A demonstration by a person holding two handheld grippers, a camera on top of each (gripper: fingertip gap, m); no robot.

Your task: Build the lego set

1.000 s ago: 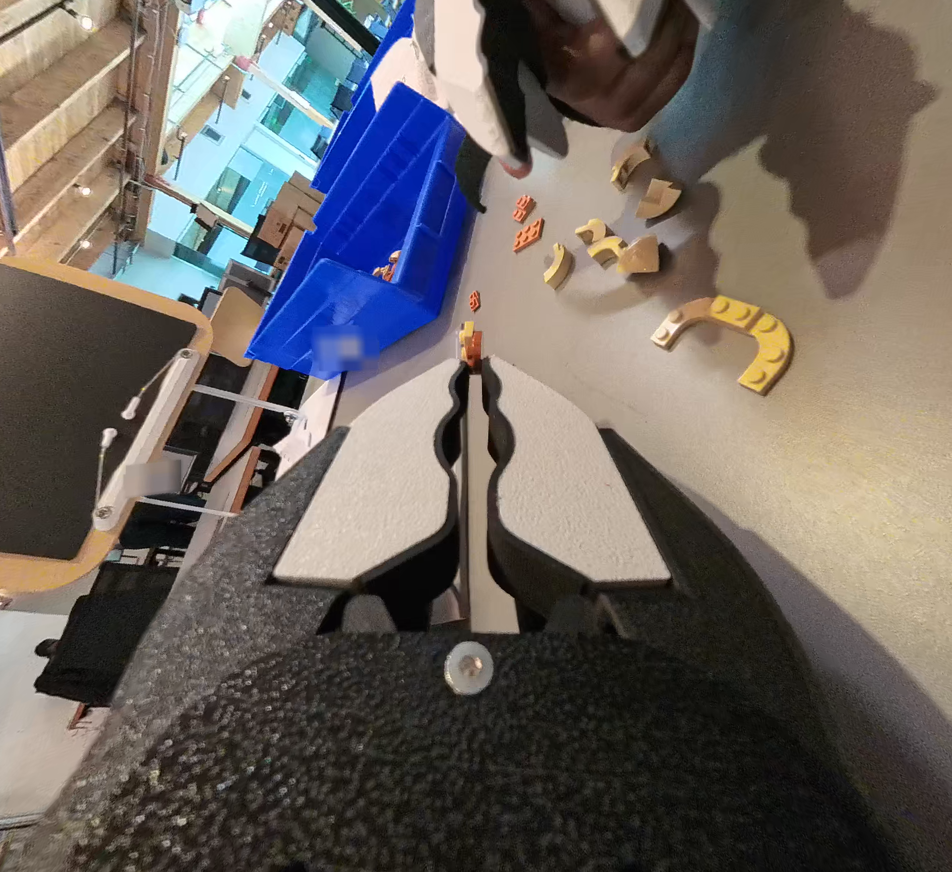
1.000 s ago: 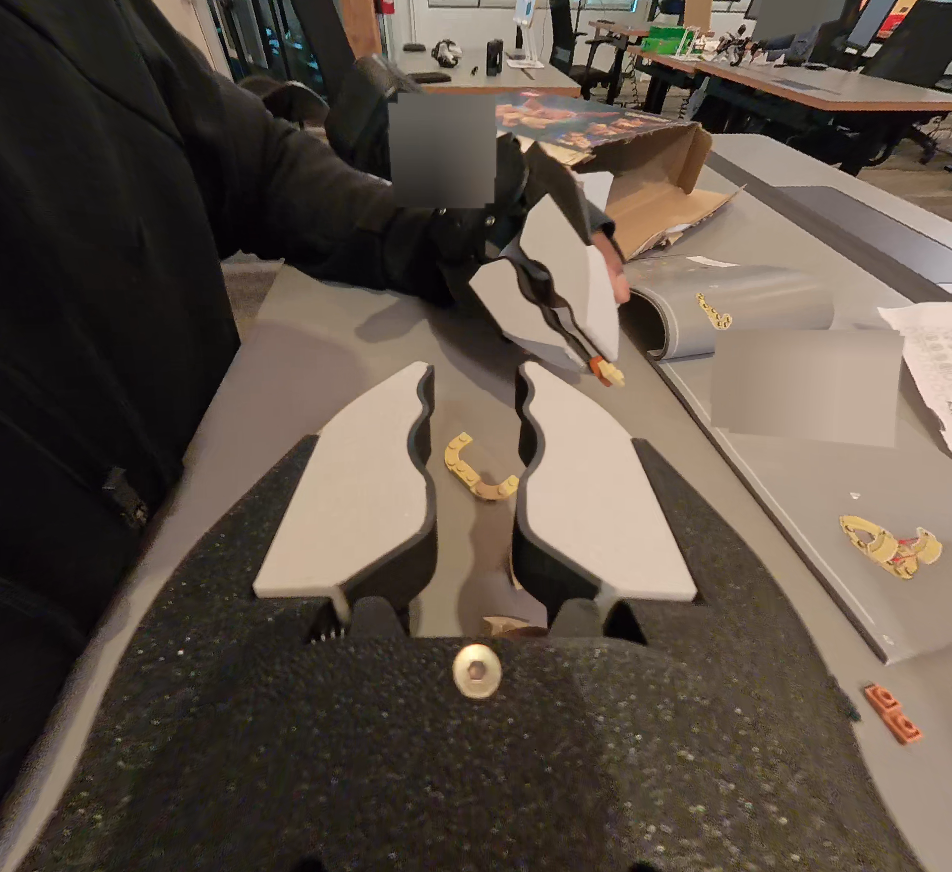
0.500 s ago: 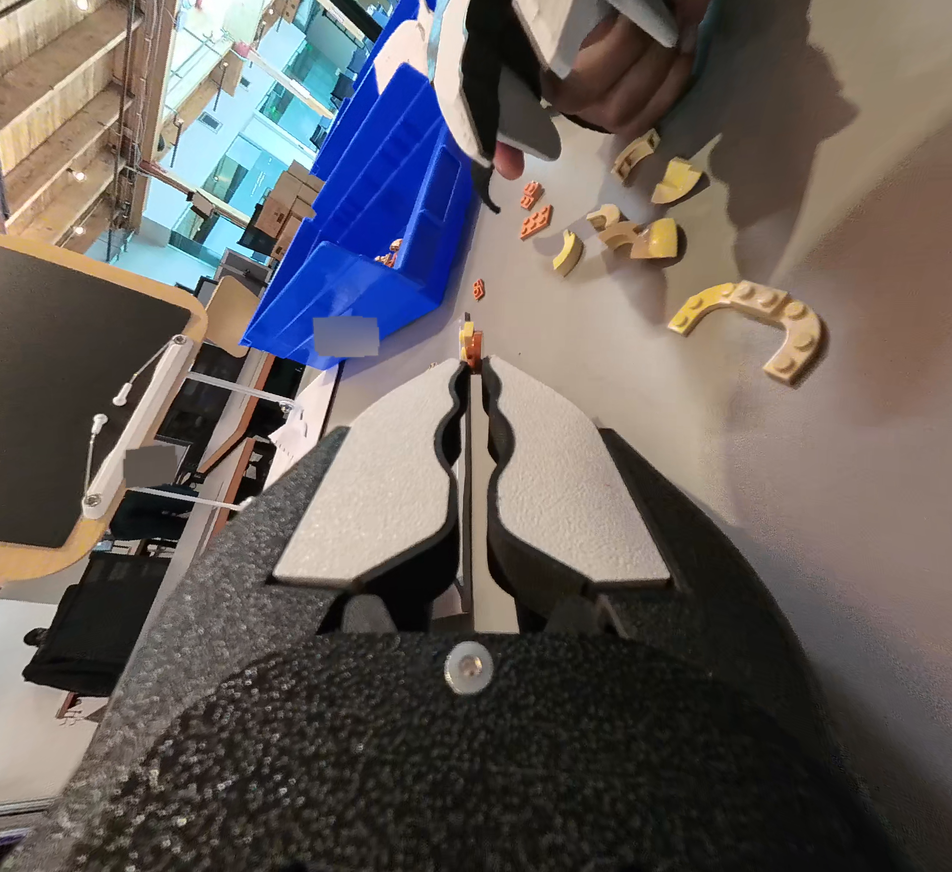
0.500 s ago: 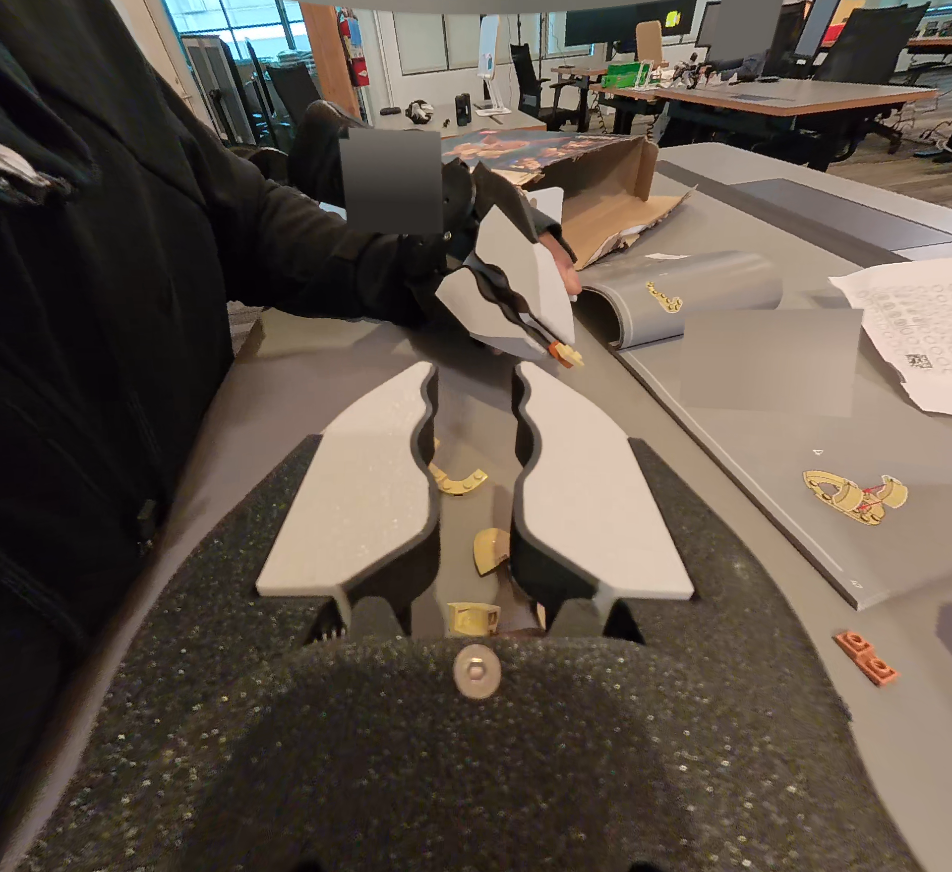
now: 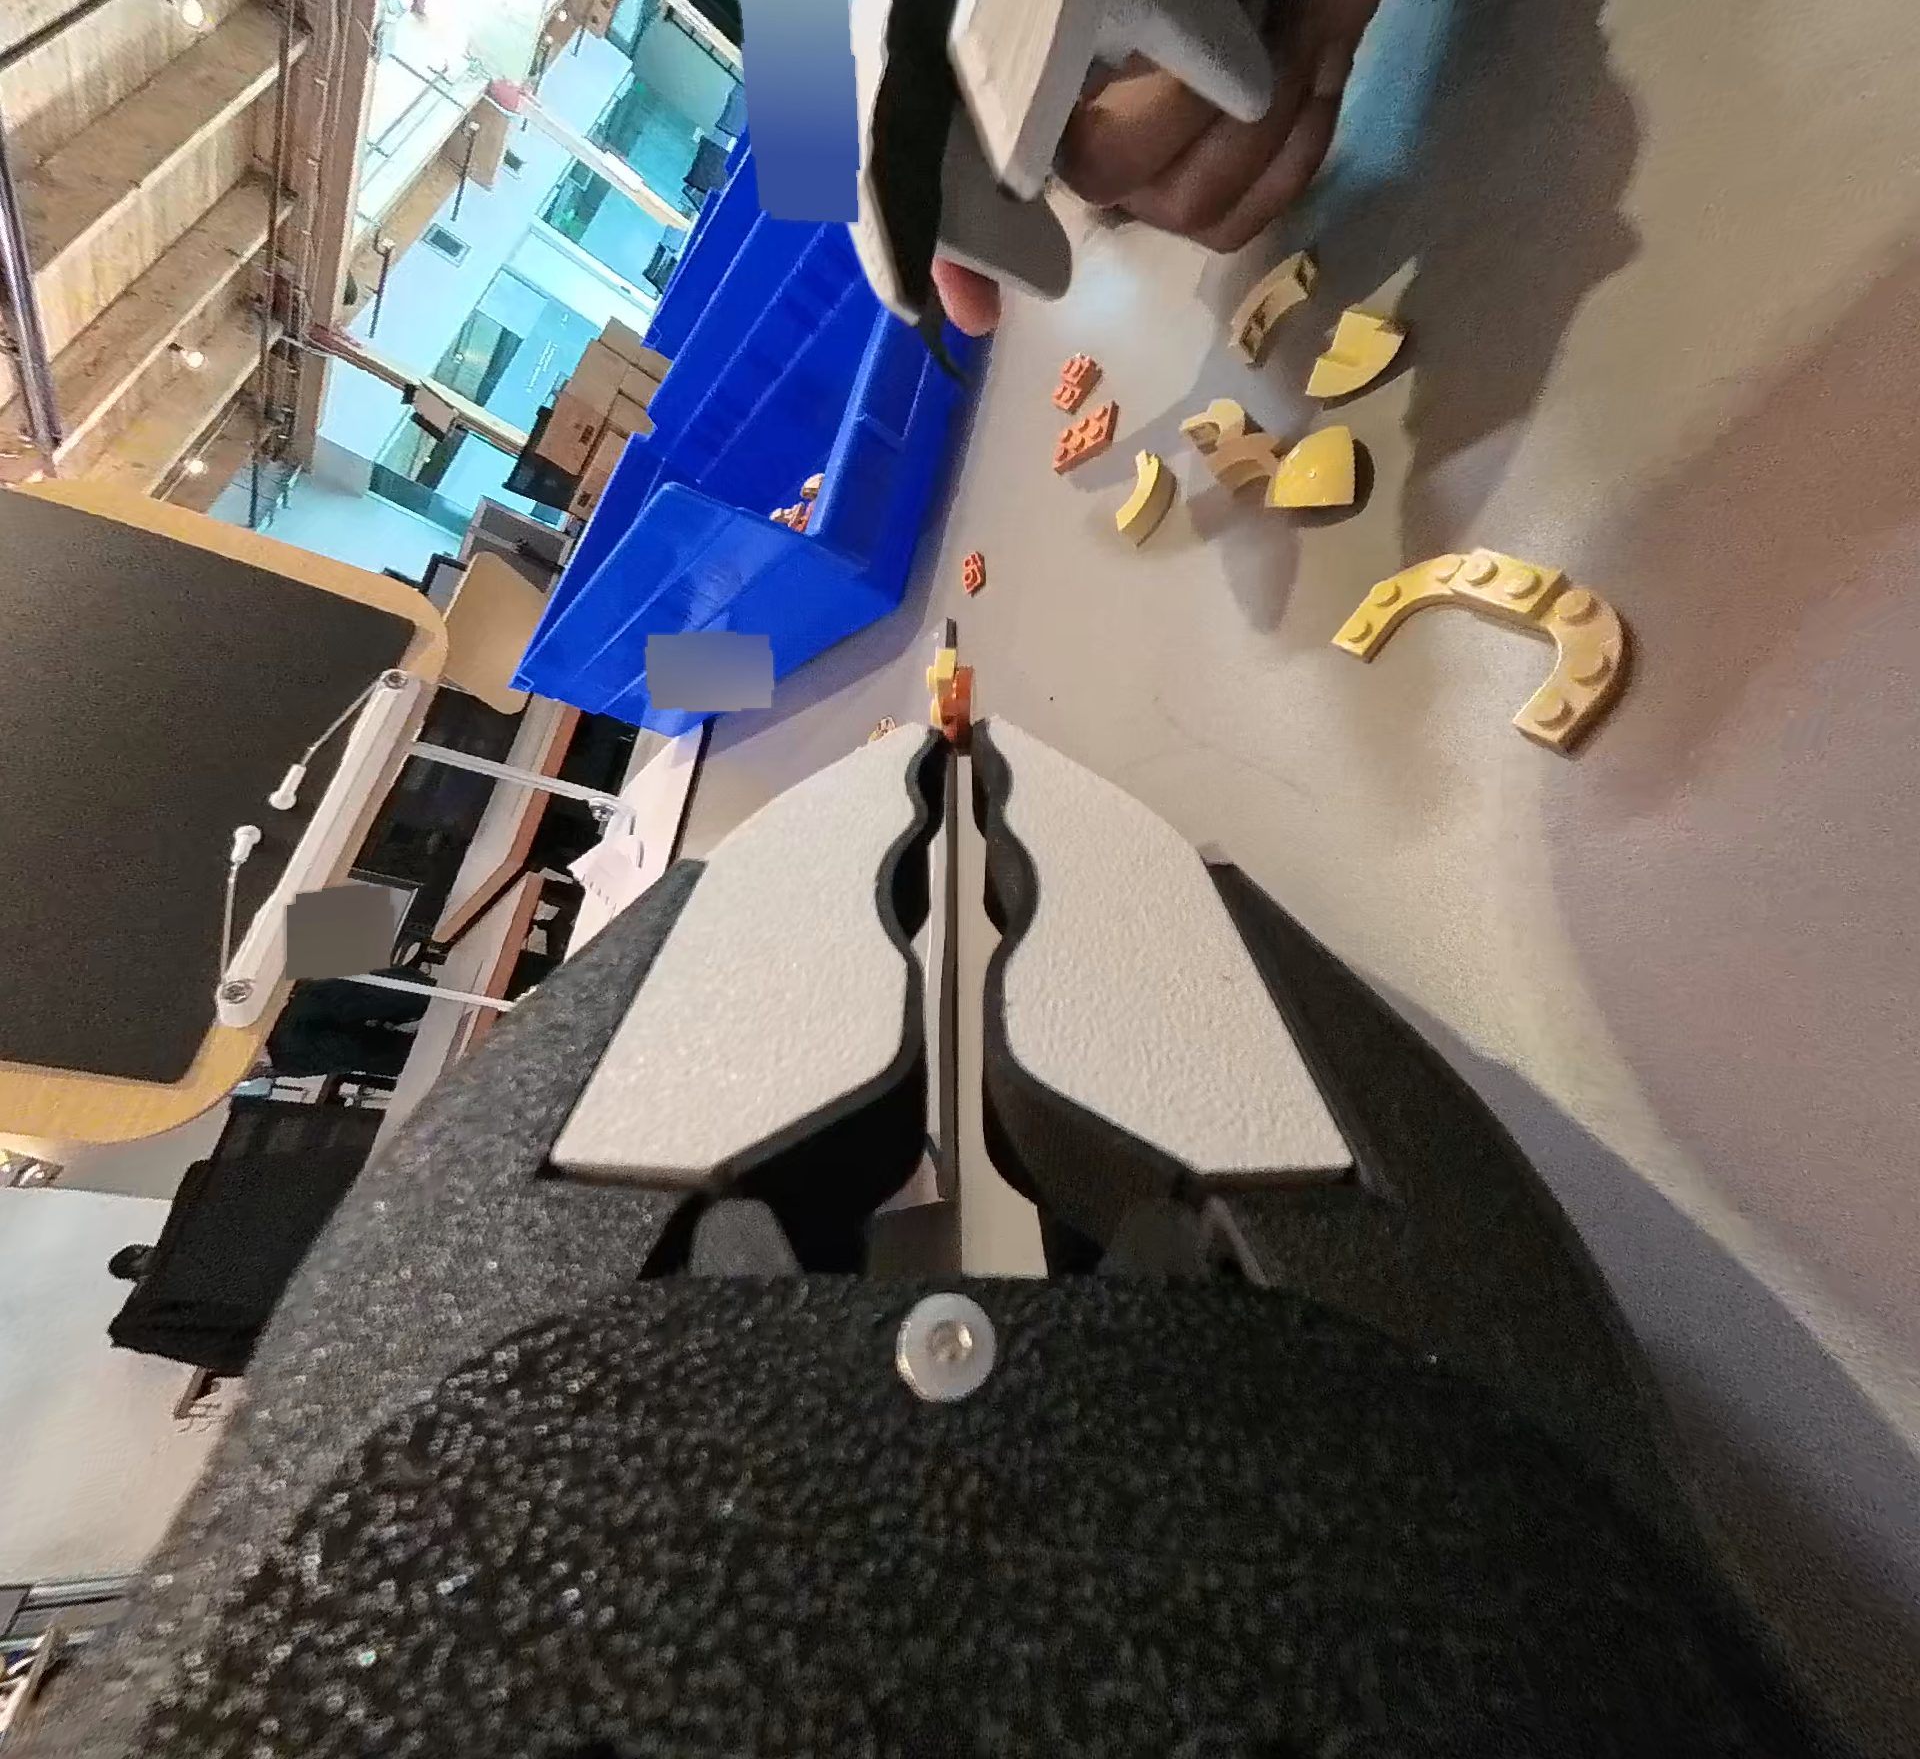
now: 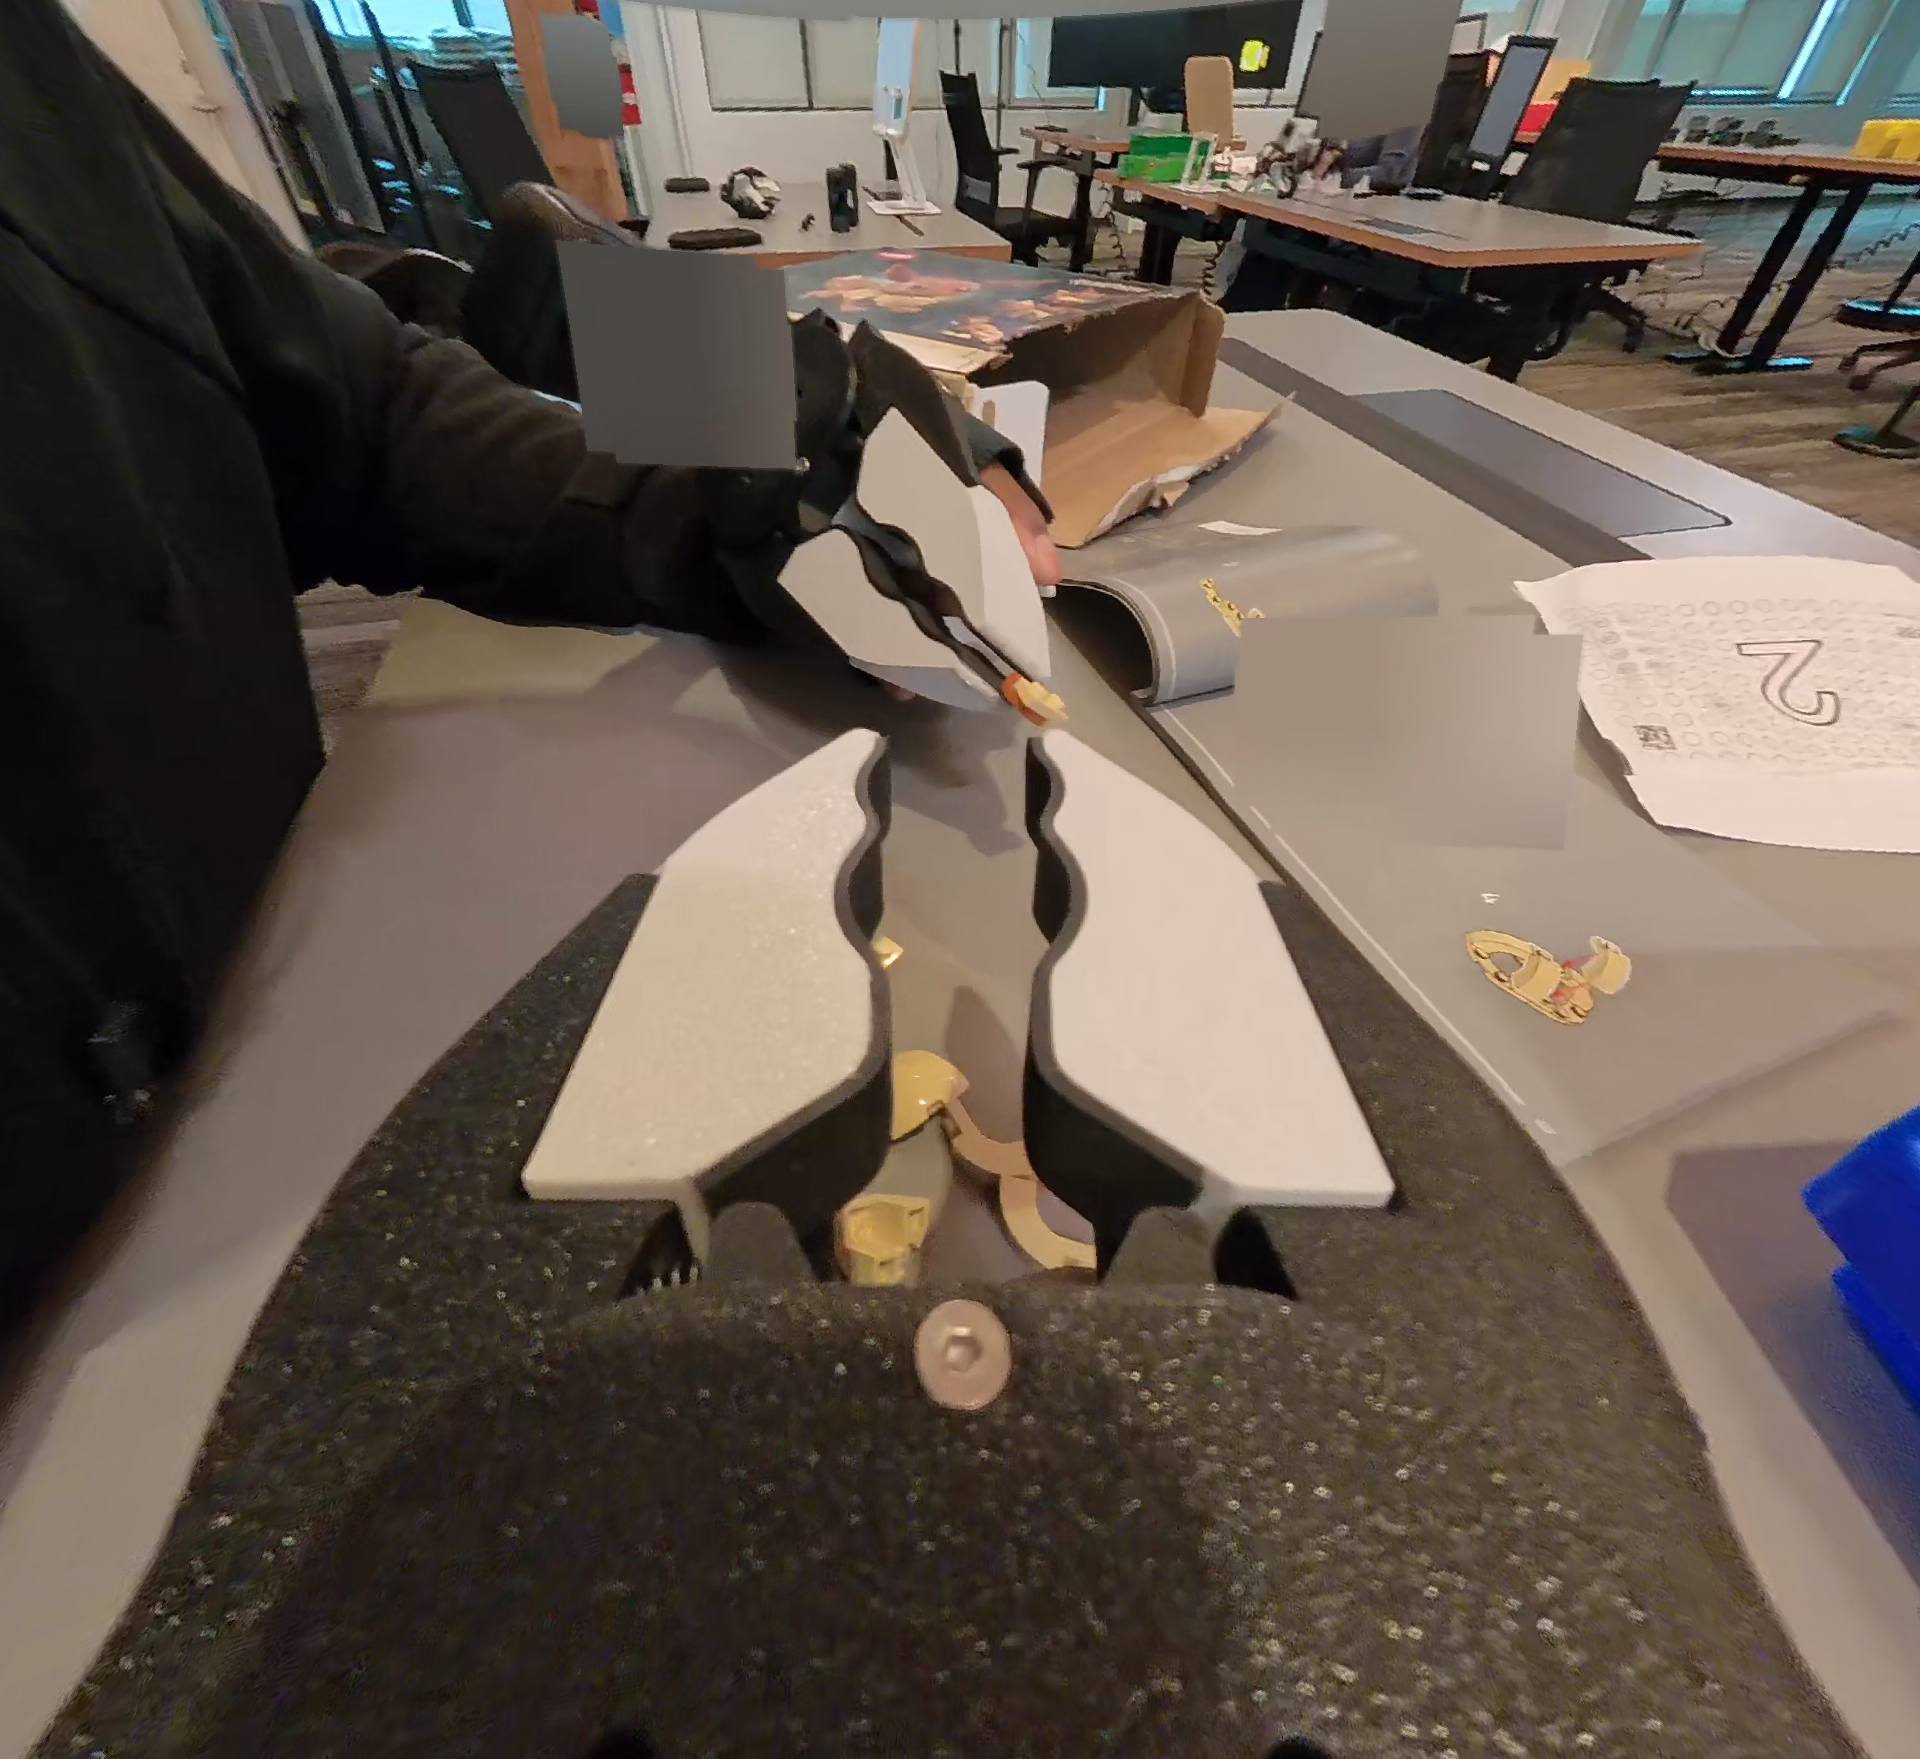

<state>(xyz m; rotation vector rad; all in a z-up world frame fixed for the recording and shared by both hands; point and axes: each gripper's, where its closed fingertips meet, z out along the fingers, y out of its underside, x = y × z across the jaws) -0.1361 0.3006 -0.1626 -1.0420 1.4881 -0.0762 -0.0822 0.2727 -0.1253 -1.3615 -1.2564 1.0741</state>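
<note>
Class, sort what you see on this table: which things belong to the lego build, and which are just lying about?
Belongs to the build:
- small orange-and-yellow assembly in the left gripper
- tan arch plate
- curved yellow pieces
- orange plates
- open instruction booklet
- right gripper, open

Lying about:
- blue bins
- torn cardboard box
- printed sheet

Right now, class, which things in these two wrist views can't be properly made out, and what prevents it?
- Small tan-and-orange assembly in the left gripper: too small for detail, both views.
- Tan pieces under the right gripper: hidden by its fingers.
- Blue bin contents, left wrist view: walls hide most.
- Instruction booklet: partly masked.
</note>
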